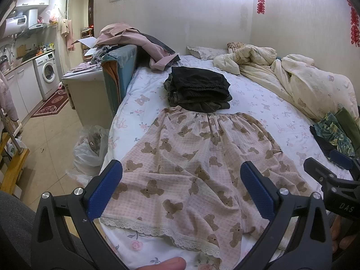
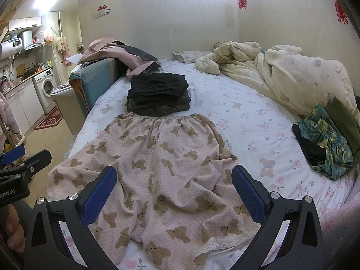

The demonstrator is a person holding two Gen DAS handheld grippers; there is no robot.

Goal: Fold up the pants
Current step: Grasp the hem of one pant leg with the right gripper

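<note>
Pink checked pants with brown bear print [image 1: 191,164] lie spread flat on the bed, waistband far, lace-trimmed leg hems near; they also show in the right wrist view [image 2: 162,168]. My left gripper [image 1: 181,191] is open and empty, hovering above the left leg near its hem. My right gripper [image 2: 174,193] is open and empty, hovering above the right leg. The right gripper appears at the right edge of the left wrist view [image 1: 333,171]. The left gripper appears at the left edge of the right wrist view [image 2: 20,166].
A stack of folded dark clothes [image 1: 200,90] sits just beyond the waistband. A crumpled cream duvet [image 1: 299,78] fills the far right. Green and dark garments [image 2: 326,144] lie at the right edge. A plastic bag [image 1: 90,148] stands on the floor left of the bed.
</note>
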